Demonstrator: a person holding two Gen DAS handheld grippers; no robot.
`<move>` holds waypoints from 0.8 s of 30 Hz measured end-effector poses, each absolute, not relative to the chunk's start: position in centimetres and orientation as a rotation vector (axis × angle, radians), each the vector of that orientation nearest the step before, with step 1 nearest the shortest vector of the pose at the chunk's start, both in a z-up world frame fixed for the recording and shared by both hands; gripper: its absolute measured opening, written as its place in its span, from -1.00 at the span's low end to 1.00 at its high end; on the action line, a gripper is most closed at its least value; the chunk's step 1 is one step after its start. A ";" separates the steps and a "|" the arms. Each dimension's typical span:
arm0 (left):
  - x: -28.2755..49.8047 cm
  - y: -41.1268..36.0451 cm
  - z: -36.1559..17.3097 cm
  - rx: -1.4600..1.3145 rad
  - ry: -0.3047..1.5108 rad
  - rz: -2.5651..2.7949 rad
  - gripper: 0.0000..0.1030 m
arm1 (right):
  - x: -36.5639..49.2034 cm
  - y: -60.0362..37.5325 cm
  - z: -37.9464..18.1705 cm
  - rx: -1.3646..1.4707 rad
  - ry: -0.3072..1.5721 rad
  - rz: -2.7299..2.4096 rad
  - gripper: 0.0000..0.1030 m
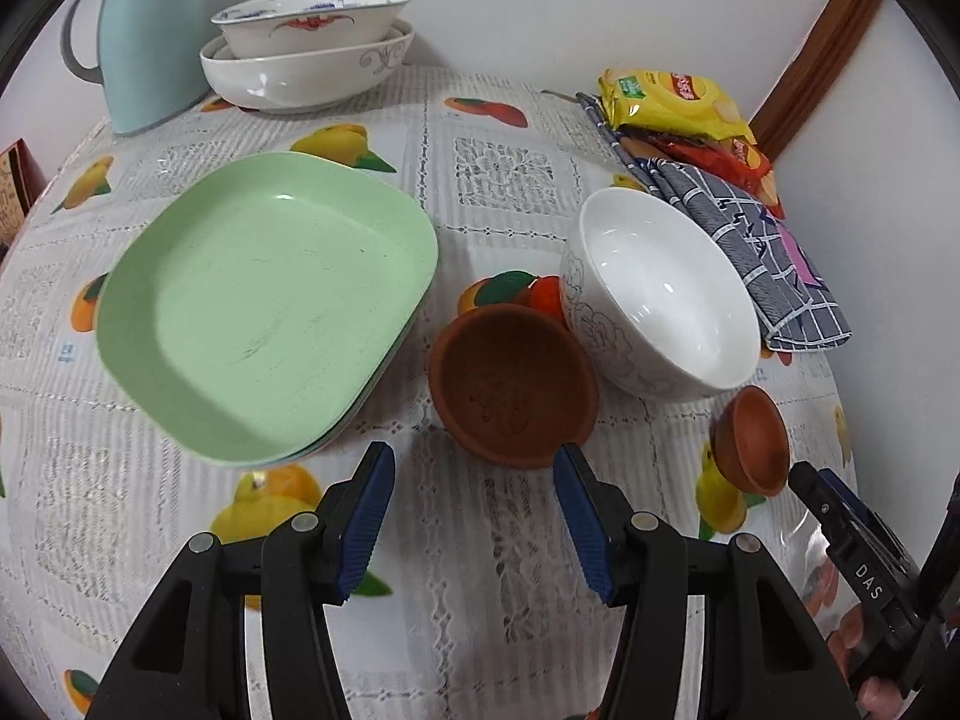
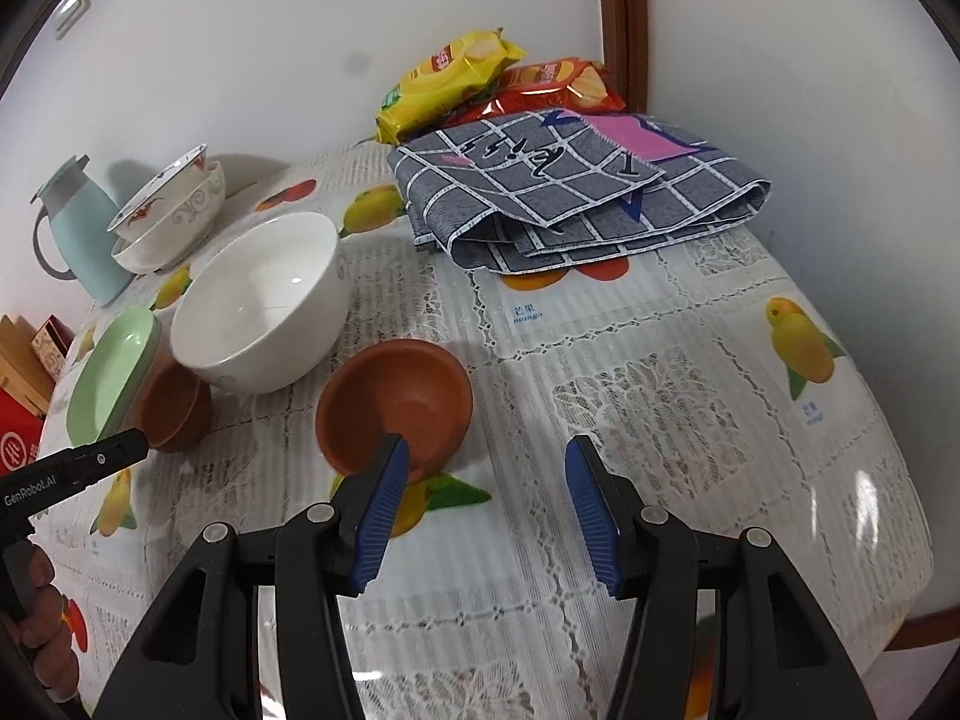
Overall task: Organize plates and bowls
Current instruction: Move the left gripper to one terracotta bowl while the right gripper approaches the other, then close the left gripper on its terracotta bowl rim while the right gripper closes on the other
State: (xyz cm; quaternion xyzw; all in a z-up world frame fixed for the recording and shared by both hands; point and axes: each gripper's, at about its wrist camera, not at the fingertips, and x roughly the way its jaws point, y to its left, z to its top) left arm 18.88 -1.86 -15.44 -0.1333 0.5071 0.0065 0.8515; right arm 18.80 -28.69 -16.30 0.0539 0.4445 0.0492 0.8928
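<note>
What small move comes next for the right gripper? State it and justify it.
Probably ease the right gripper forward and slightly left, so its open jaws straddle the near rim of the small brown clay bowl. Only its left finger overlaps that rim now, with nothing between the pads. The larger brown clay bowl beside the white ceramic bowl looks like a nesting spot.

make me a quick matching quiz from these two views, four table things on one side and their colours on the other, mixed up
Things:
1. square plate
2. jug
3. big bowl beside the folded cloth
4. snack bag at the top of the pile

Colours:
A. yellow
B. plain white inside
C. light green
D. pale blue with a grey handle

Pairs: 1-C, 2-D, 3-B, 4-A
</note>
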 end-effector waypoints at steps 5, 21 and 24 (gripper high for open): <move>20.4 -2.2 -16.0 -0.294 1.077 0.015 0.03 | 20.3 -28.7 -17.1 0.127 0.941 0.112 0.00; 22.7 -2.7 -17.6 -0.280 1.083 0.051 -0.13 | 22.7 -27.8 -19.3 0.114 0.983 0.153 -0.22; 22.8 -2.7 -17.6 -0.272 1.082 0.066 -0.35 | 22.9 -27.7 -19.3 0.107 0.977 0.151 -0.39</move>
